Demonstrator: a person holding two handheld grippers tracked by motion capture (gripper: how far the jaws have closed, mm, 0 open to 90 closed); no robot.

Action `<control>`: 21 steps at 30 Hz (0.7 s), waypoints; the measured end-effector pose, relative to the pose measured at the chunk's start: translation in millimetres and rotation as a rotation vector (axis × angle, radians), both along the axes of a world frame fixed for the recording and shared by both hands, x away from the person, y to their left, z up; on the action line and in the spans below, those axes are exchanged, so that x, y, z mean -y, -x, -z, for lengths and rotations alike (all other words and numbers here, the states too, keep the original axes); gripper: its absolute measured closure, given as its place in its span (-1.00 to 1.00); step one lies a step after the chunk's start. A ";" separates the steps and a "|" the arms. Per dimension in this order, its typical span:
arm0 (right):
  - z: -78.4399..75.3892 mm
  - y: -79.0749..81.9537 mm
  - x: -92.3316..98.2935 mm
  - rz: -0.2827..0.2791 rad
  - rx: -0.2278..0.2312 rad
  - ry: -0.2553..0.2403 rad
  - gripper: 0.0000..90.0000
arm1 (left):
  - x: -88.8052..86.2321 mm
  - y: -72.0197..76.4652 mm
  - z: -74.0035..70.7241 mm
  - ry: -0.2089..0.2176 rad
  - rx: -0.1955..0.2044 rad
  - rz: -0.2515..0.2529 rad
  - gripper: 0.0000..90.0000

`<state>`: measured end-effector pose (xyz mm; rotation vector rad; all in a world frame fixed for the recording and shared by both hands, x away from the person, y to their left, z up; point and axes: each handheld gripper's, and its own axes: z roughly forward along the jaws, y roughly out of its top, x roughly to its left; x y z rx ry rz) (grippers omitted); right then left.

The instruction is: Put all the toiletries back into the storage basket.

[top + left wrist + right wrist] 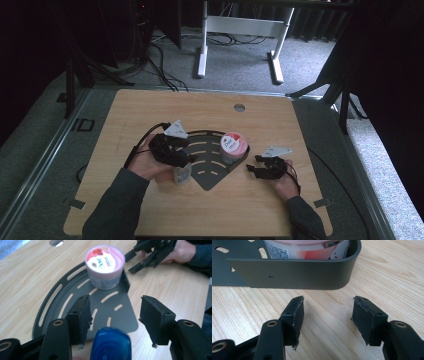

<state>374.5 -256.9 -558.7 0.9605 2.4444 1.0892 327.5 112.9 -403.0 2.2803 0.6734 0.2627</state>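
A dark grey fan-shaped slotted tray (205, 172) (62, 290) lies mid-table. A pink-lidded tub (233, 146) (105, 263) stands in its right corner, against the raised wall (294, 275). A small clear bottle (182, 174) with a blue cap (110, 345) stands upright at the tray's left edge. My left gripper (186, 159) (115, 307) is over it; its jaws stand apart on either side of the cap, not touching it. My right gripper (251, 168) (328, 305) (130, 263) rests low on the wood just right of the tray, open and holding nothing, pointing at the tub (307, 247).
The wooden table has a round cable hole (239, 107) near its far edge. White desk legs (240, 30) and floor cables lie beyond the table. Bare wood surrounds the tray on all sides.
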 end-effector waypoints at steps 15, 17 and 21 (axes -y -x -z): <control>0.2 -0.1 -0.5 -0.011 0.001 0.004 -0.12 | 2.5 0.5 6.3 -0.133 -0.031 0.002 -0.04; 0.2 -0.1 -0.5 -0.012 0.000 0.004 -0.12 | 2.4 0.2 7.4 -0.145 -0.038 0.004 -0.03; 0.2 -0.1 -0.6 -0.014 0.000 0.003 -0.13 | 1.1 -0.9 9.2 -0.158 -0.052 0.006 -0.01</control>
